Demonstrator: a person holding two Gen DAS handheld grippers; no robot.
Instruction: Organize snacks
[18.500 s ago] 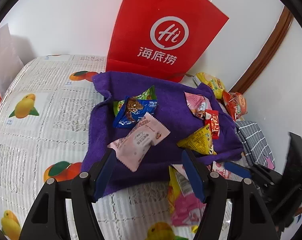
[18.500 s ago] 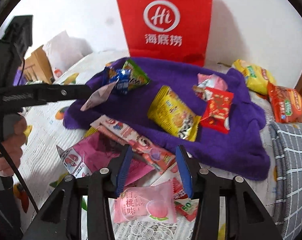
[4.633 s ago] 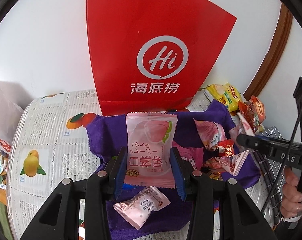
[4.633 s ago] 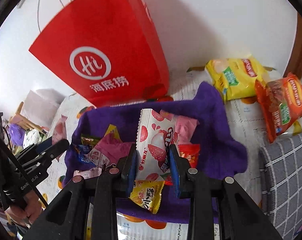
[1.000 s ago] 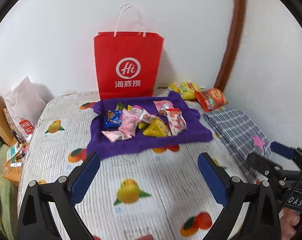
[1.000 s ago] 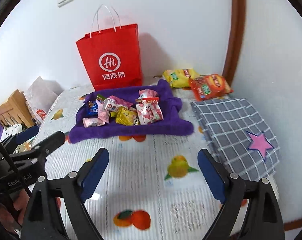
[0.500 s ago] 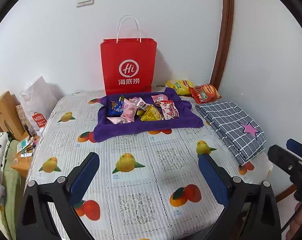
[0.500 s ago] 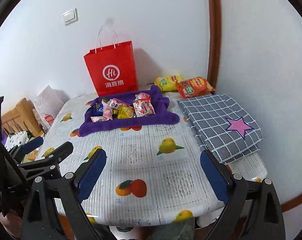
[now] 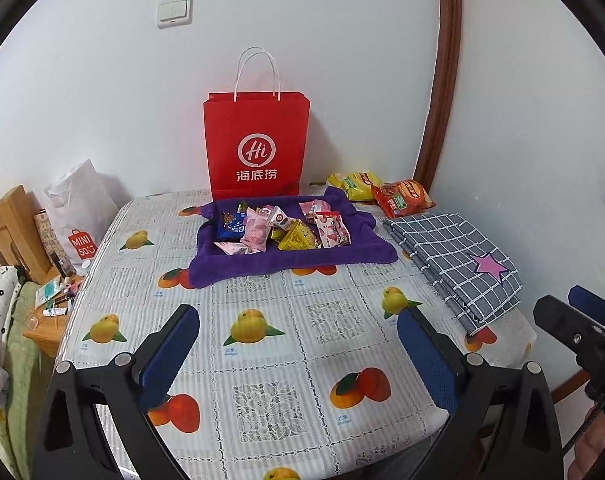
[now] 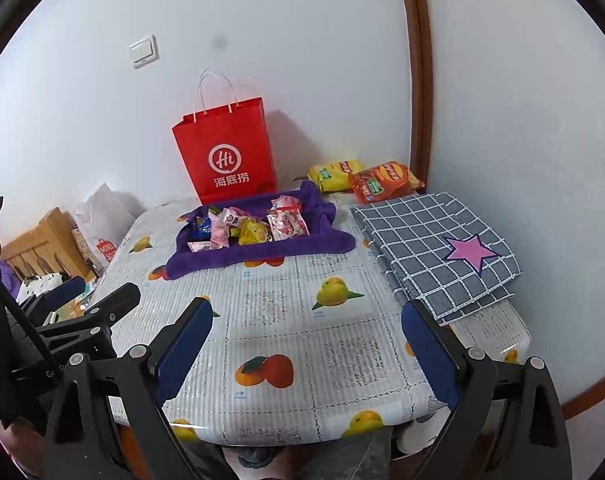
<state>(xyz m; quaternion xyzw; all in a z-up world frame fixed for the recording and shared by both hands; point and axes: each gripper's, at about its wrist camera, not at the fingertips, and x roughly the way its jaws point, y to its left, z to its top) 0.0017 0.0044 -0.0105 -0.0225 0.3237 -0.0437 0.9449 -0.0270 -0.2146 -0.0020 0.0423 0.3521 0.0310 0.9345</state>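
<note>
- The left gripper hangs over the near end of the table with its jaws spread wide and nothing between them
- The right gripper is likewise spread wide and empty, over the near edge of the table, well apart from the snacks
- The small snacks lie in a loose cluster on the purple towel, which sits at the far middle of the table just in front of the red paper bag
- Judging by how things lie, the gathering looks done: no loose packet shows on the tablecloth, and with both tools held back and empty the task seems at or near its end
- What may be left: a yellow chip bag and an orange chip bag lie off the towel by the far right corner, beside the folded checked cloth; whether they belong with the rest I cannot tell
- The towel's long axis runs left to right across the table, its edges rucked up around the pile
- The packets point every which way with no shared direction; the strawberry-print packet lies with its long axis roughly toward the back wall, while the pale pink packet at the front edge lies more crosswise
</note>
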